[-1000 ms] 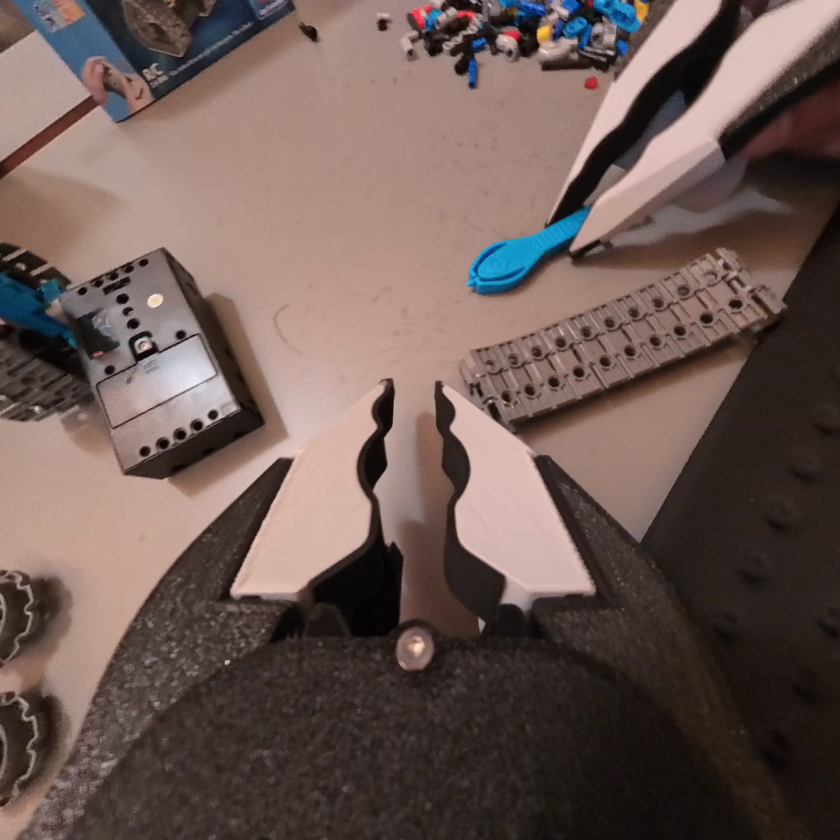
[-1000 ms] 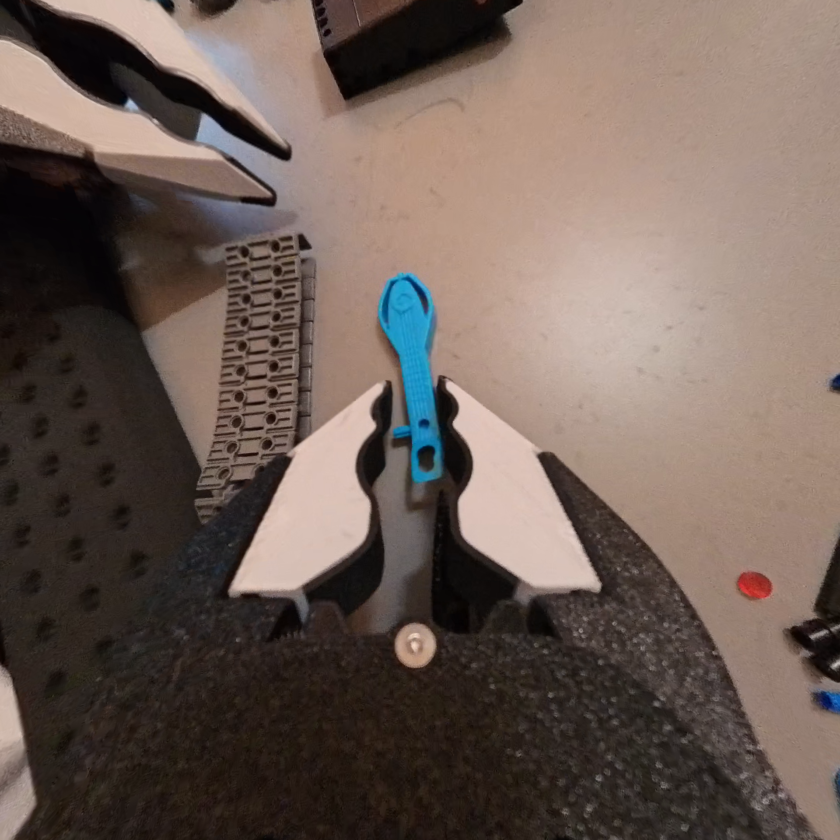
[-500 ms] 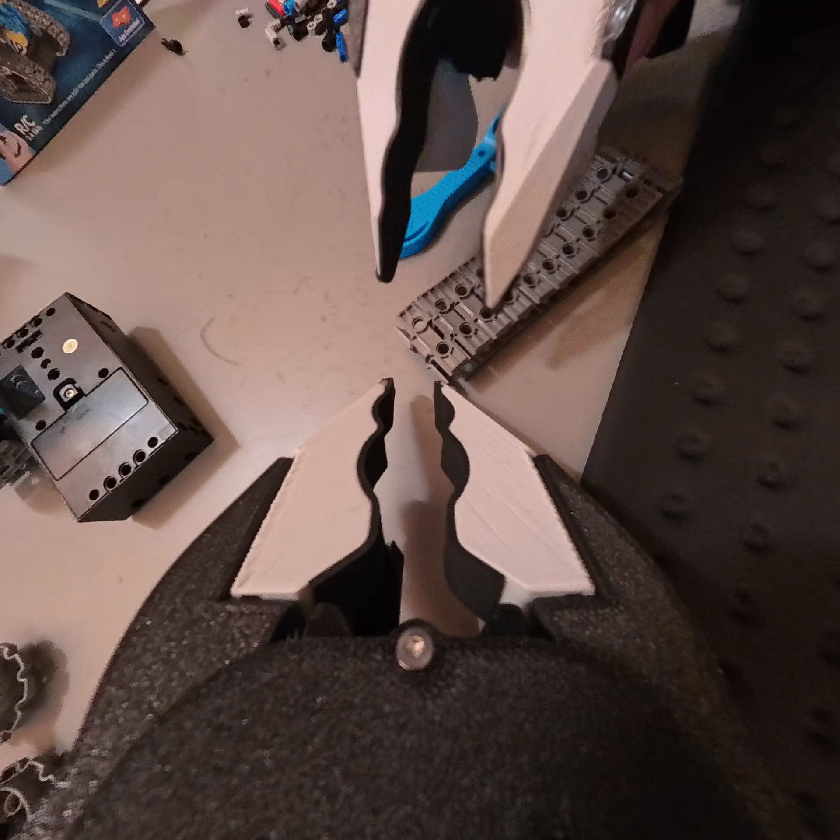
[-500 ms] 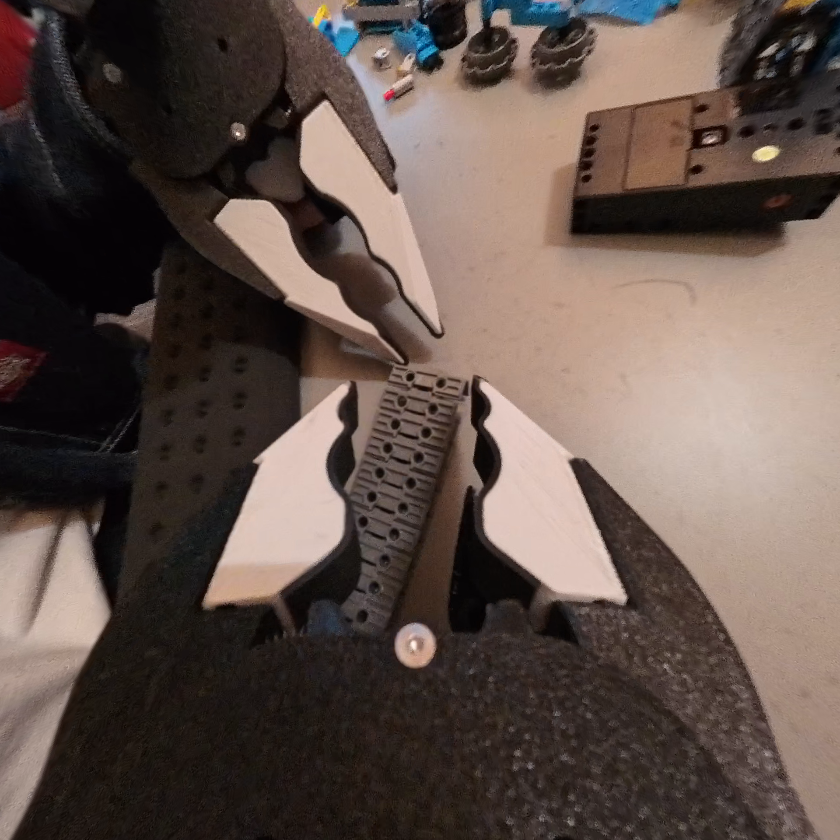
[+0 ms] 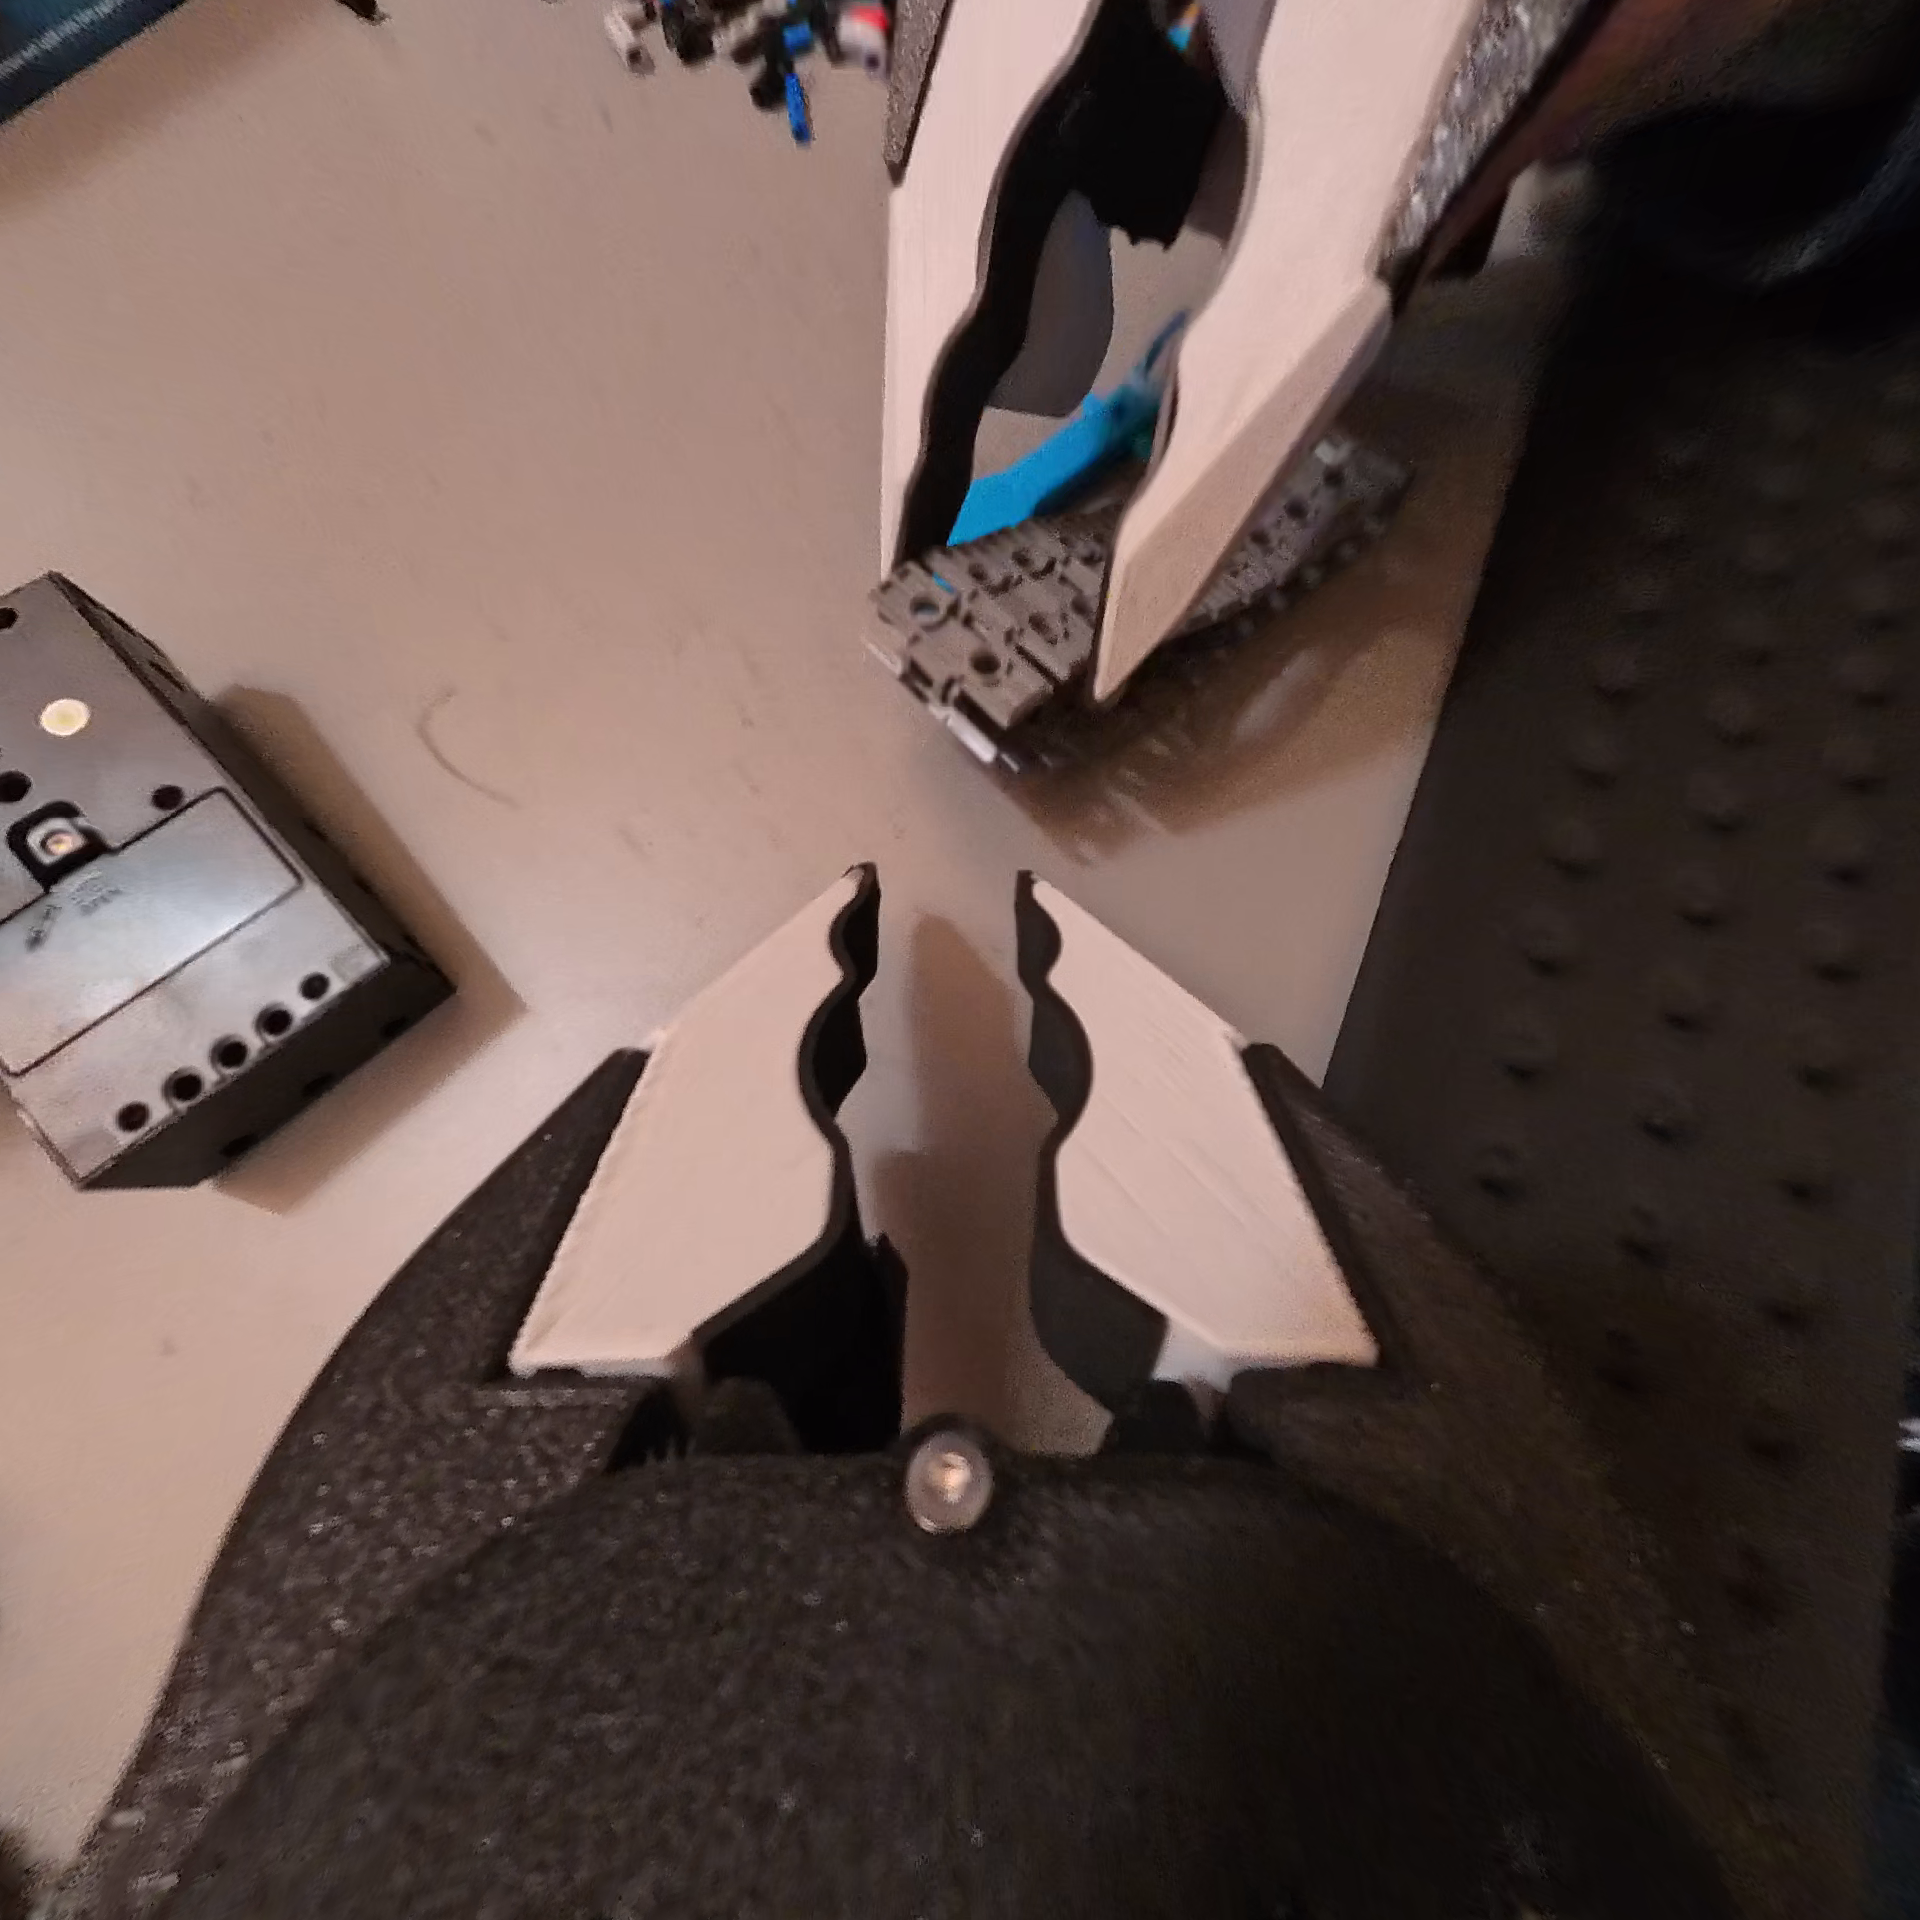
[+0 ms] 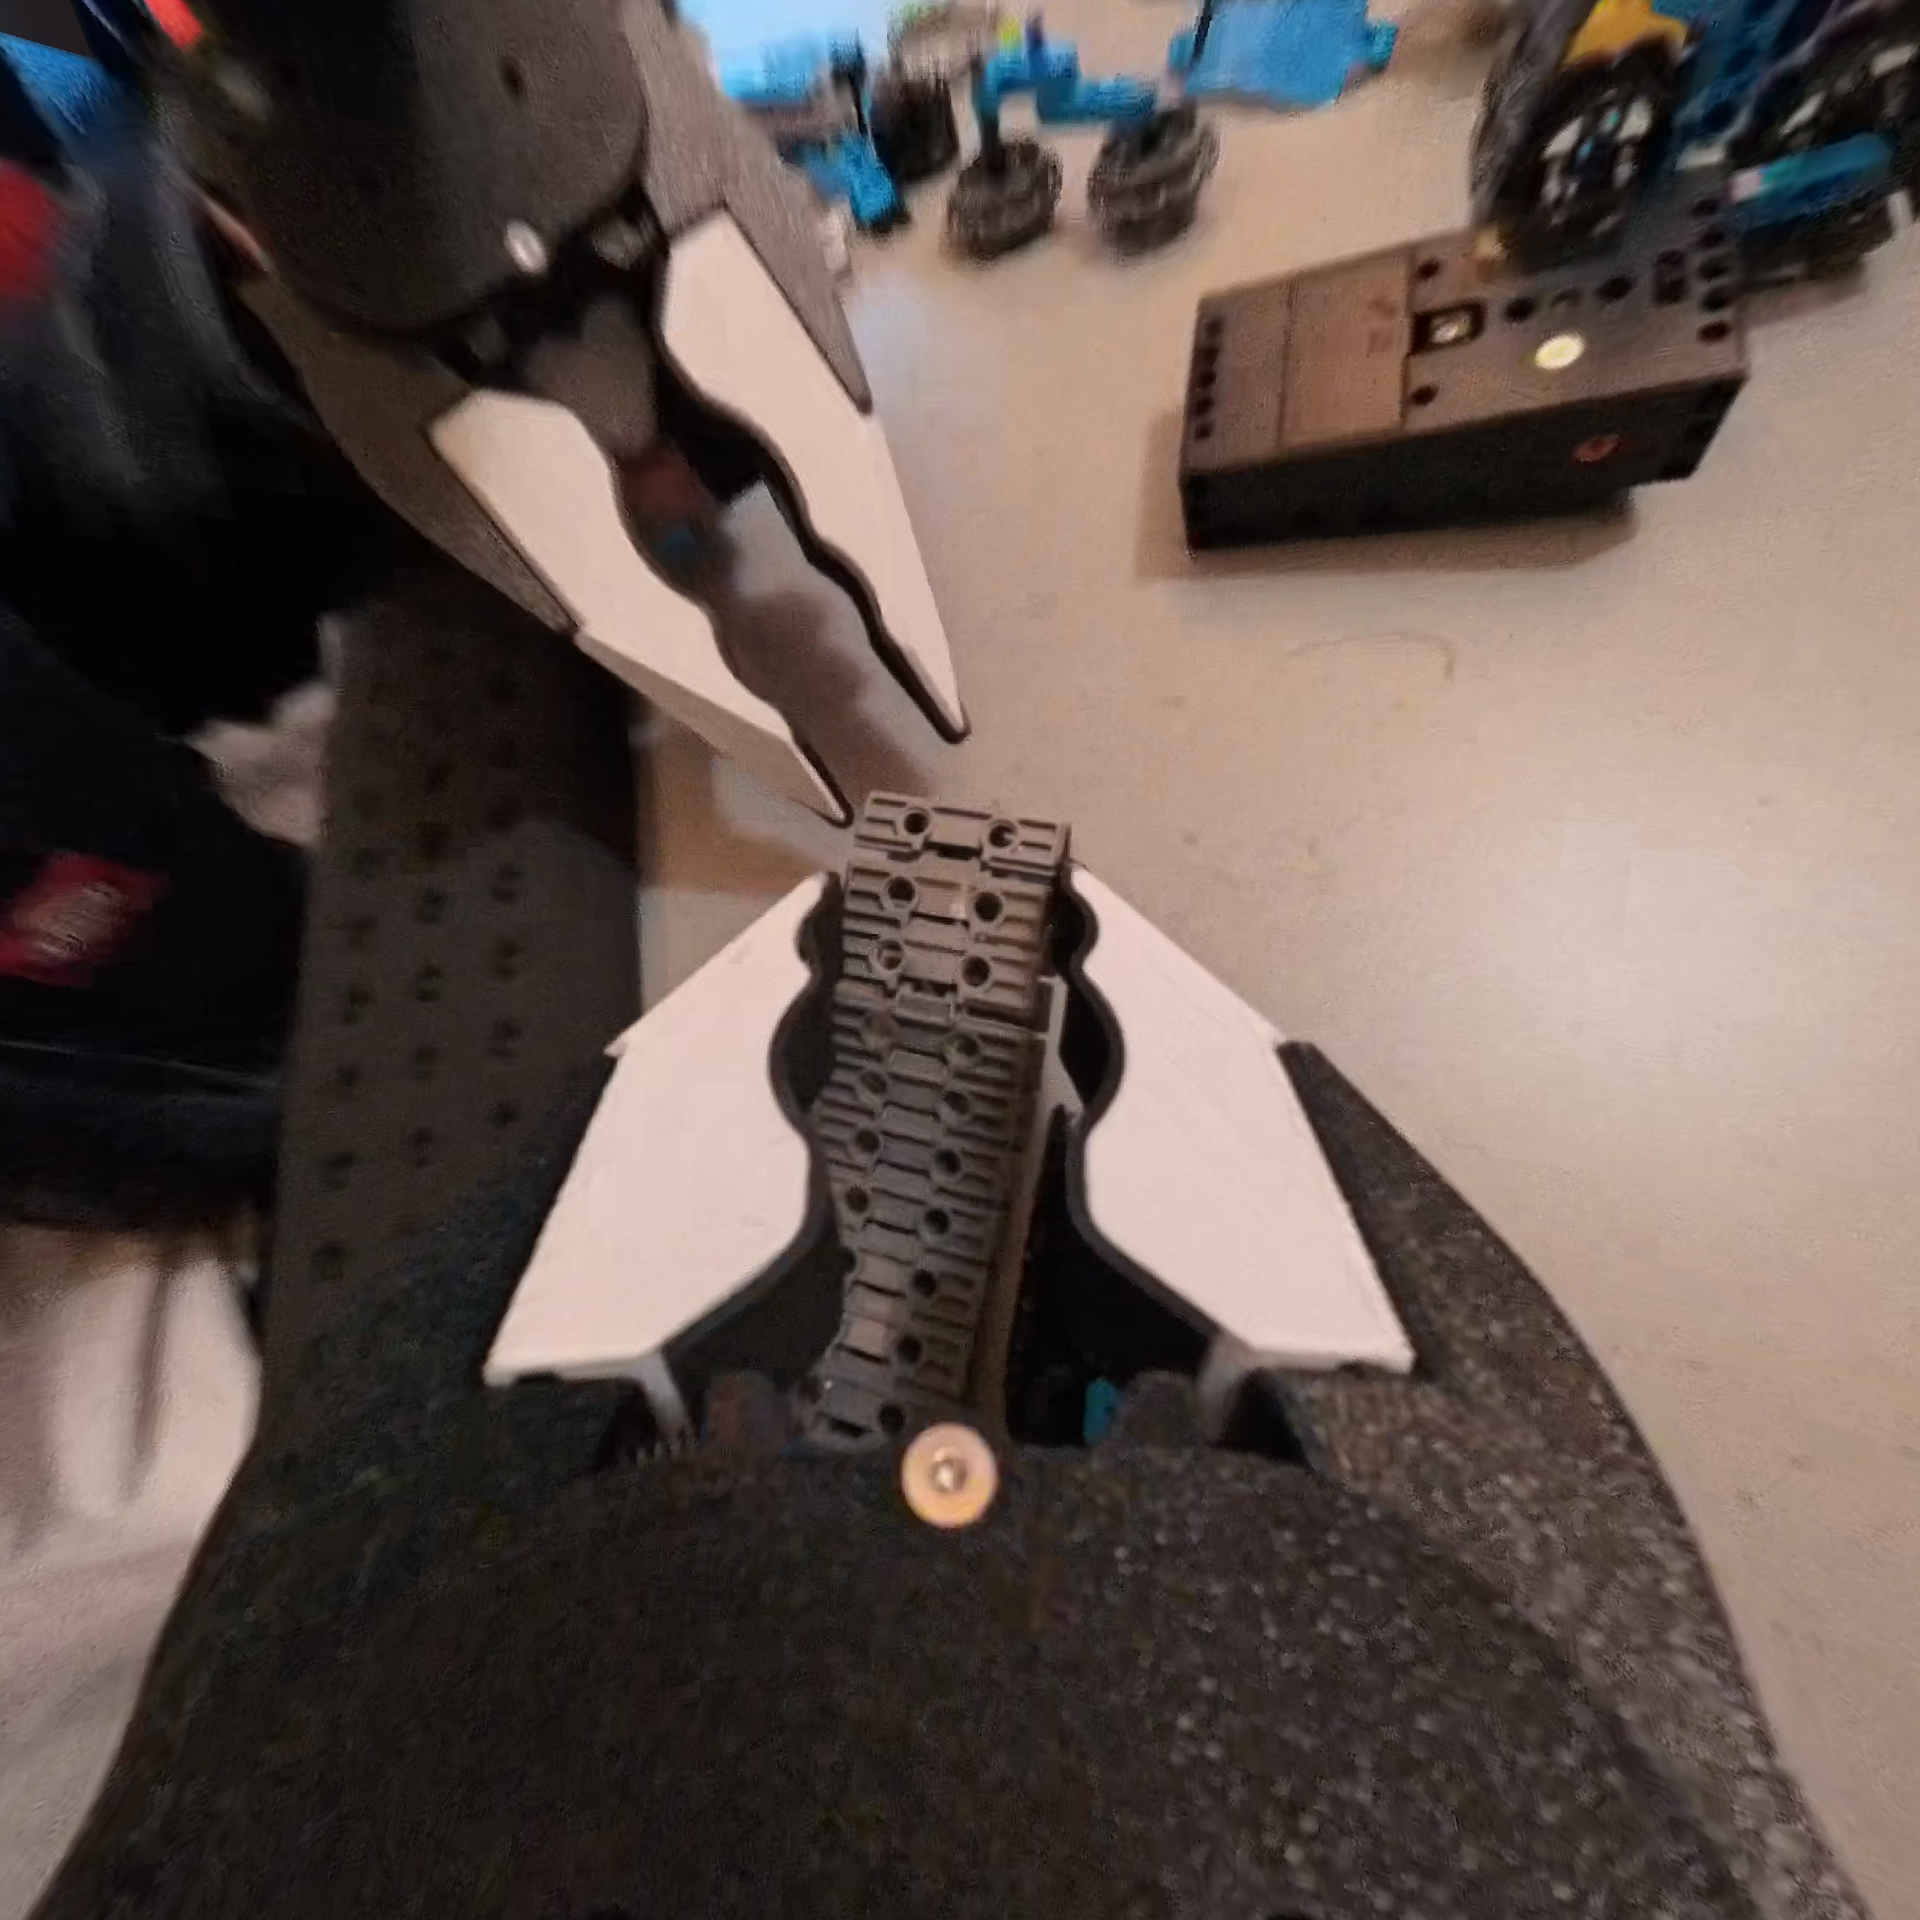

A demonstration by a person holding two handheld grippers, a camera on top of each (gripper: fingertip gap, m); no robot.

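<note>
Jaws of the right gripper (image 6: 948, 894) stand on either side of a grey tread strip (image 6: 940, 1049), whose studded links run lengthwise down the gap toward the hinge screw; the white fingers (image 6: 1184, 1132) press against the strip's edges near the tips, so the grip reads as clamped on it. In the left wrist view the same right gripper (image 5: 997, 613) comes down from above with the near end of the grey tread strip (image 5: 977, 634) between its tips, that end seeming raised a little above the beige tabletop (image 5: 582, 416), though blur makes this uncertain. A blue plastic tool (image 5: 1049, 468) lies just behind the strip, seen through the gap between those fingers.

Jaws of the left gripper (image 5: 943, 883) are apart with nothing between them, hovering over bare table near its edge, beside a dark studded mat (image 5: 1662, 935). From the right wrist view the left gripper (image 6: 899, 774) points its tips at the far end of the strip, just beside it; contact cannot be told.

A black battery box (image 5: 156, 935) sits well off to the left gripper's left. Far across the table lie a heap of small loose parts (image 5: 748, 42), two dark toothed wheels (image 6: 1081, 187), and blue model pieces (image 6: 1766, 135), all blurred.
</note>
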